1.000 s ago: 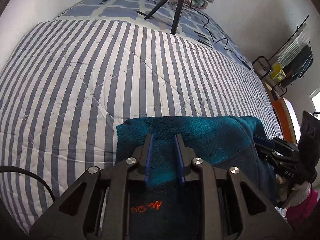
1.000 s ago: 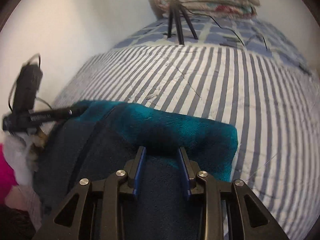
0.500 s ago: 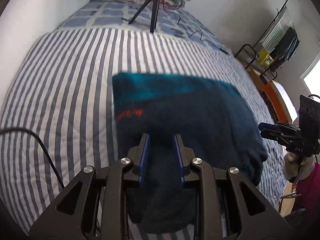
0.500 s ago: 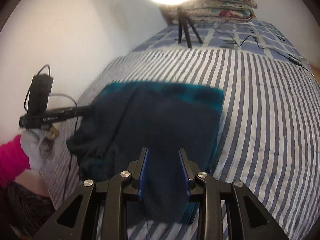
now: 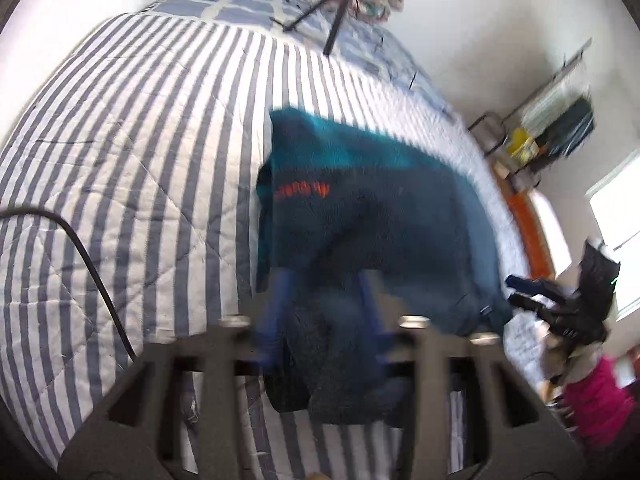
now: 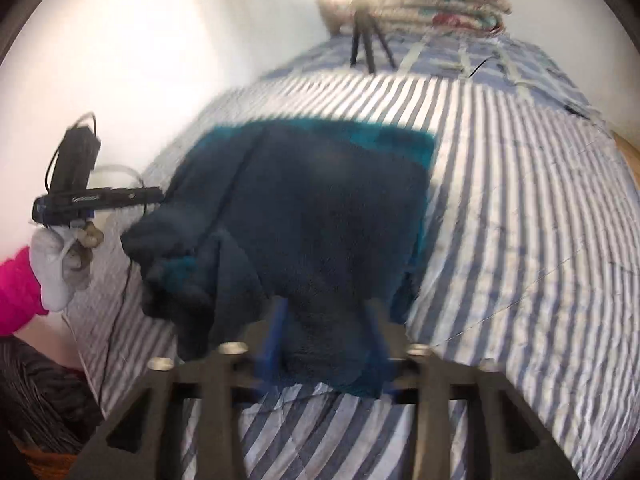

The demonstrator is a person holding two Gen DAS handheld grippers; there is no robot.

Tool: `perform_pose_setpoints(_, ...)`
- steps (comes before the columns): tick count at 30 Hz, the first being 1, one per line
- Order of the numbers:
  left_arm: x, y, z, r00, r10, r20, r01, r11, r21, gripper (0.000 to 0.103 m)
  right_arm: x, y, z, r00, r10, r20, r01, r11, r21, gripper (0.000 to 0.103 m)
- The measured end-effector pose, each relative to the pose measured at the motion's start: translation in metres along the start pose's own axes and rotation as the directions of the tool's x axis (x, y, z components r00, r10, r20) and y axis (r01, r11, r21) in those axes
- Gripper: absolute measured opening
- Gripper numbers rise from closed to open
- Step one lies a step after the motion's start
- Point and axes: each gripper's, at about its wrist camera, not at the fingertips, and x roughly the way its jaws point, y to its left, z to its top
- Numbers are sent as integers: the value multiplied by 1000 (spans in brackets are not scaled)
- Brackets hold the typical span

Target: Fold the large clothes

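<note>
A large dark navy fleece garment [image 5: 384,240] with a teal far band and orange lettering lies spread on the striped quilt [image 5: 132,168]. My left gripper [image 5: 324,280] is over its near left hem. The jaws are opening, with cloth lying loose between the blurred blue fingers [image 5: 280,312]. My right gripper [image 6: 326,308] is over the near right part of the garment [image 6: 320,208]. Its jaws are opening too, and the hem lies between them. Each gripper also shows side-on in the other's view: the right gripper [image 5: 514,290] and the left gripper [image 6: 156,196].
A black tripod [image 6: 366,48] stands on the far end of the bed before stacked folded bedding [image 6: 440,12]. A black cable [image 5: 92,264] crosses the quilt at the left. A rack with bags [image 5: 560,128] stands by the right wall. A pink sleeve [image 6: 18,292] shows at the left.
Both grippers drew back toward the near edge of the bed with cloth in their jaws. The fingers now stand wider apart, and more of the garment shows ahead.
</note>
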Motion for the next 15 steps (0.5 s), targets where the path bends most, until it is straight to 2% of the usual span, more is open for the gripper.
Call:
perform_pose_setpoints(1,-4,4,5,1000,-12,20,12,1000,-26,80,-6,-3,1,1000,-4,29,4,1000,8,73)
perform_pose_setpoints(3,-13,19,13,996,-76,47,81,991,-105,82,-14,-13,5,998,-4,60,2,999,37,77)
perform_pose_setpoints(5,-10,40,20,984,-178,26,180,961,-209,82,-11,-28,8,998,15,54,-20,995,93,85)
perform_pose_setpoints(8,2,61,21,973,-231,0,220,929,-299,82,2,-50,8,996,80,31,-84,978,189,85)
perform_pose_setpoints(12,16,79,13,957,-288,-38,257,900,-352,82,24,-72,5,978,208,13,-203,934,296,85)
perform_pose_setpoints(15,25,86,12,952,-297,-69,256,901,-349,82,35,-80,1,971,237,1,-224,918,327,85)
